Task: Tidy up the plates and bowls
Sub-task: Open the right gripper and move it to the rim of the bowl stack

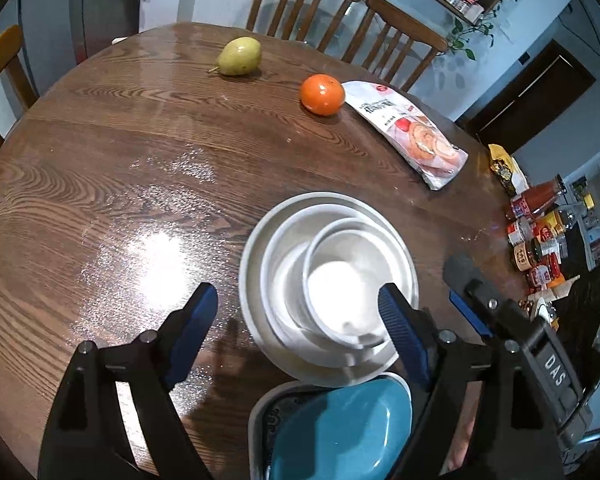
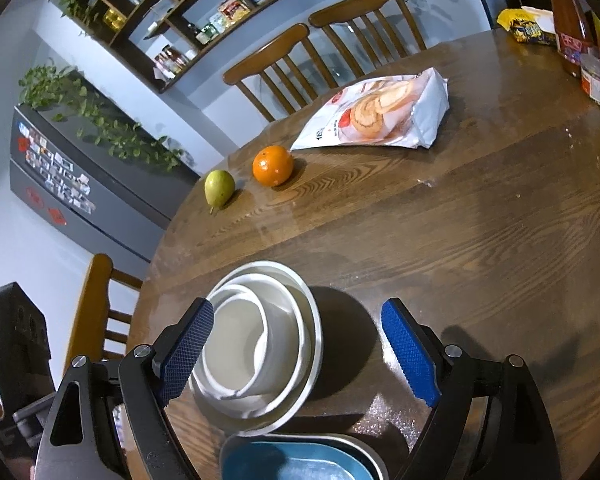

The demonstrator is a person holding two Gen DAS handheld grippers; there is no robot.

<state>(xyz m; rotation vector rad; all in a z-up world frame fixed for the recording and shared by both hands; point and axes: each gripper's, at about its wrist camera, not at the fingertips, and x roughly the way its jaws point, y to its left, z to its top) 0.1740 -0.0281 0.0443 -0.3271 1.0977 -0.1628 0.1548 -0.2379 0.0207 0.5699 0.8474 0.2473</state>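
Note:
Two white bowls, the small one [image 1: 340,280] inside the larger [image 1: 276,256], sit nested on a white plate [image 1: 250,268] on the round wooden table [image 1: 100,152]. Just in front of that stack a blue dish [image 1: 340,432] rests in a grey patterned dish [image 1: 266,412]. My left gripper [image 1: 298,316] hangs open over the stack's near left side, one pad over the bowl rim, the other over bare wood. My right gripper [image 2: 300,342] is open too. Its left pad is by the white stack [image 2: 260,344]. The blue dish [image 2: 296,460] lies below it.
A pear [image 1: 240,56], an orange [image 1: 322,94] and a bag of pastries [image 1: 412,132] lie at the far side. Sauce jars and bottles [image 1: 540,232] crowd the right edge. Wooden chairs [image 1: 308,0] stand behind the table. The right gripper's body [image 1: 520,340] is close on the right.

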